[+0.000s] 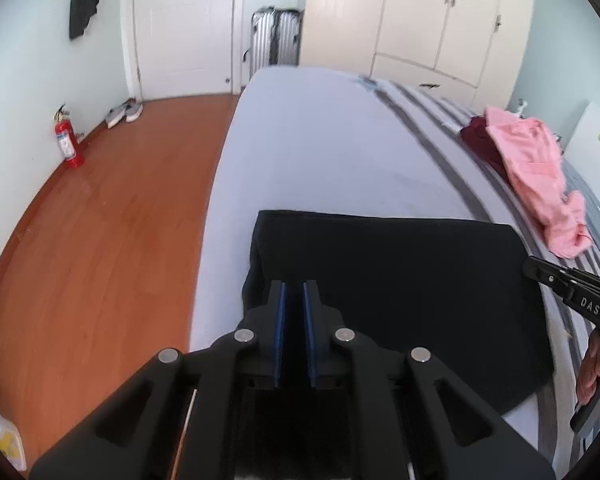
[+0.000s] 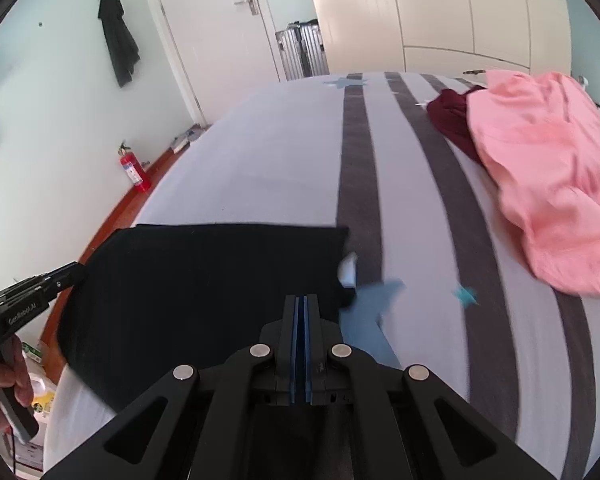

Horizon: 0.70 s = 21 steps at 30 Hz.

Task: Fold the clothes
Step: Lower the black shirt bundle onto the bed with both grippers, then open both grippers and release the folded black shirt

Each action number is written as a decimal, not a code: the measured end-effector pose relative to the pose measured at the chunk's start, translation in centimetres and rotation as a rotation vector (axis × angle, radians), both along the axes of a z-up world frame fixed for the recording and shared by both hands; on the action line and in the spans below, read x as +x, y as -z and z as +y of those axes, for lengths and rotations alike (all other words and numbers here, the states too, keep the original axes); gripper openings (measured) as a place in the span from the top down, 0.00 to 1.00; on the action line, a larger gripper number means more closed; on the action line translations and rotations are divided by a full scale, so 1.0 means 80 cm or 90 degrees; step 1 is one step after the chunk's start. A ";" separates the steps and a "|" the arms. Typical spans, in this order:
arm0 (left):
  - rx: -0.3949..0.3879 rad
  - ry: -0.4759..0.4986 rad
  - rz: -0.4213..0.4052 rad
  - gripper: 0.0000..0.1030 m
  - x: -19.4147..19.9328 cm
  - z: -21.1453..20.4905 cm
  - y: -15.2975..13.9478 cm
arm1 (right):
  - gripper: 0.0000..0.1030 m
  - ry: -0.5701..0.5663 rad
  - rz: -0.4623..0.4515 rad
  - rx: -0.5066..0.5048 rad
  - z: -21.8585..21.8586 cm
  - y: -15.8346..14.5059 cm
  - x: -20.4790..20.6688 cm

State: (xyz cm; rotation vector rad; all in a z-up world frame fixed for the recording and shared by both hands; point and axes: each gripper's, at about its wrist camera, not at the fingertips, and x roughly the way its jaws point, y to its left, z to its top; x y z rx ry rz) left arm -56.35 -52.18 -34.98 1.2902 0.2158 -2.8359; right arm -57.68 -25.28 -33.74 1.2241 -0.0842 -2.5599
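Note:
A black garment (image 1: 400,280) (image 2: 204,280) lies folded into a wide rectangle on the near part of the bed (image 1: 320,152) (image 2: 260,168). My left gripper (image 1: 294,284) (image 2: 78,268) is at its left near corner, with the blue pads nearly together and dark cloth between them. At the right near corner my right gripper (image 2: 300,298) (image 1: 530,266) has its pads pressed together, with black cloth bunched at the tips. A white label (image 2: 348,270) shows at the right edge. A hand holds each gripper's handle.
A pink garment (image 1: 536,168) (image 2: 548,176) lies over a dark red one (image 1: 480,140) (image 2: 452,120) at the bed's far right. Left of the bed are a wooden floor (image 1: 100,240), a fire extinguisher (image 1: 68,144), shoes (image 1: 124,114) and suitcases (image 1: 276,36).

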 end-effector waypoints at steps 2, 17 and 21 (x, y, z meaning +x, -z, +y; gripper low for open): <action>0.010 -0.010 -0.013 0.89 -0.006 -0.006 0.012 | 1.00 0.005 -0.019 0.012 -0.005 0.011 -0.018; -0.008 -0.050 0.024 0.85 0.045 -0.024 -0.052 | 0.98 0.017 0.022 0.051 0.048 -0.037 0.006; -0.012 -0.031 0.059 0.85 0.117 0.012 -0.093 | 0.98 0.000 0.055 0.057 0.076 -0.077 0.056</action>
